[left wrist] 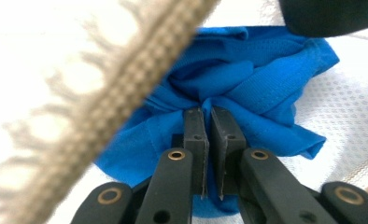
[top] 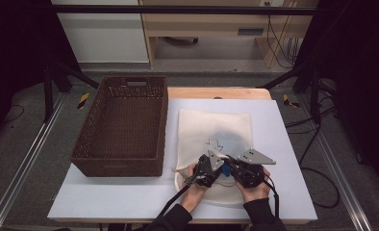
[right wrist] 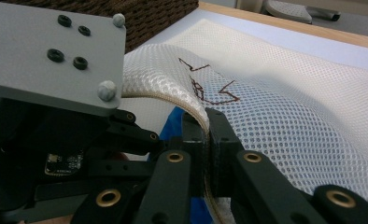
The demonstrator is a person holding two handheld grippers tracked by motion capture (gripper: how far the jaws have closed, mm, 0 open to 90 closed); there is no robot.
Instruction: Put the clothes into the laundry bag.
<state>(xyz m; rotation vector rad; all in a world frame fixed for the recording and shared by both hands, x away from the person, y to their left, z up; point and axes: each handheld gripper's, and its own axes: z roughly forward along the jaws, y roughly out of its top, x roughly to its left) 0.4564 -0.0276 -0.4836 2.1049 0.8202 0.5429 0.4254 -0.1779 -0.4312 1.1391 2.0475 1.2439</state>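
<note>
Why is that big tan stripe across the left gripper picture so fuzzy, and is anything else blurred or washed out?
In the left gripper view the bag's tan edging sits too close to the lens, so it blurs; the blue cloth stays sharp, the white mesh bag glares pale. In the right gripper view the grey plate is soft. The high view is dim with dark edges.
</note>
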